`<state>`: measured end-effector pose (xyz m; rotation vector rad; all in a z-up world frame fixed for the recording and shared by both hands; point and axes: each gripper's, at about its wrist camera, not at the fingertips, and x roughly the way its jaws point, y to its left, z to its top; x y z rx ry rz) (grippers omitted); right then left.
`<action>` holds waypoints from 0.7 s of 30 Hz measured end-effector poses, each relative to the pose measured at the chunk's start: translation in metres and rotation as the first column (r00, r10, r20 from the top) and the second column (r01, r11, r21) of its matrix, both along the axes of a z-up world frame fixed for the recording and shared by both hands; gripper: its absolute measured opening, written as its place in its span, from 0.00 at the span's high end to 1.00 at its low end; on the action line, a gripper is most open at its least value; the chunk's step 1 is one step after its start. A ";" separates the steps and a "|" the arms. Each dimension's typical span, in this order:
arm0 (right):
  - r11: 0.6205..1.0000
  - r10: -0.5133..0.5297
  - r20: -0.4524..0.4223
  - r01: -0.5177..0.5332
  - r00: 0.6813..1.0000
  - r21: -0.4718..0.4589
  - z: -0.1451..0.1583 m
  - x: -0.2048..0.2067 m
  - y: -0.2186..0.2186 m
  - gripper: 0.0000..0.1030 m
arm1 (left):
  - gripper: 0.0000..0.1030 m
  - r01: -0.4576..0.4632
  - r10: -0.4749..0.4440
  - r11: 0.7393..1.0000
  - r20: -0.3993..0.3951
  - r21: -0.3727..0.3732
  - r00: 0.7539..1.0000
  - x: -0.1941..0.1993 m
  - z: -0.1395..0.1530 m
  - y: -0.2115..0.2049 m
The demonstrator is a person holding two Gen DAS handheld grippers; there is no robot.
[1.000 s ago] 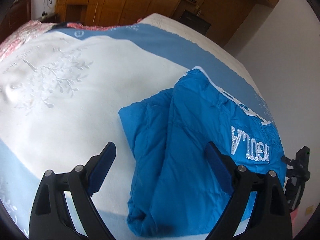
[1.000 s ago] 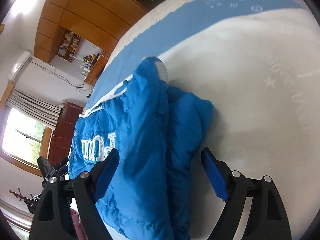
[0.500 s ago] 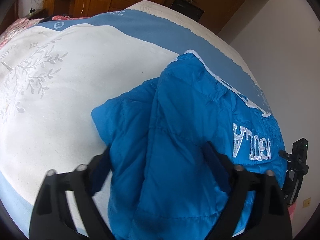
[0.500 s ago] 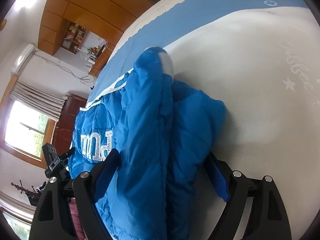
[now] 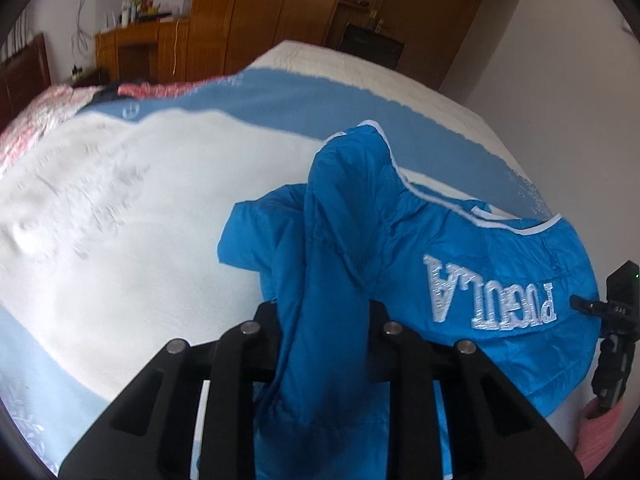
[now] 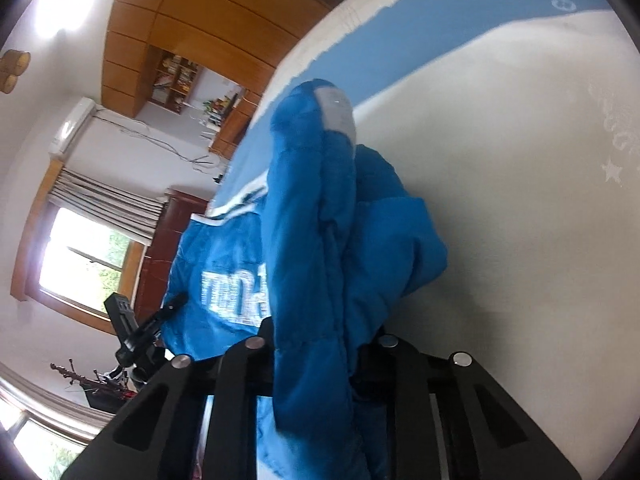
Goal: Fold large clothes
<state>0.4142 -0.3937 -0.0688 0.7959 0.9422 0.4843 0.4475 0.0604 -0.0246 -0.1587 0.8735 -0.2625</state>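
A blue padded jacket (image 5: 400, 264) with white piping and white lettering lies partly folded on the bed. My left gripper (image 5: 324, 320) is shut on a thick fold of its near edge and lifts it off the bedspread. In the right wrist view the same jacket (image 6: 320, 216) rises in a ridge, with a white label near its top. My right gripper (image 6: 320, 340) is shut on another fold of the near edge. The fingertips of both grippers are hidden in the fabric.
The bed carries a white and light blue bedspread (image 5: 152, 208); it also shows in the right wrist view (image 6: 520, 184). A pink patterned quilt (image 5: 44, 116) lies at the far left. Wooden wardrobes (image 5: 260, 12) stand behind. A black camera stand (image 5: 616, 332) is at the bed's right edge.
Both grippers were open around the jacket's near edge. They moved in, closed on folds of it, and now lift the fabric up from the bed.
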 end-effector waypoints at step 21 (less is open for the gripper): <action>0.988 0.119 0.055 -0.113 0.991 -0.101 0.068 -0.136 0.030 0.82 | 0.80 0.111 -0.109 0.993 0.044 -0.051 0.993 -0.156 0.053 0.032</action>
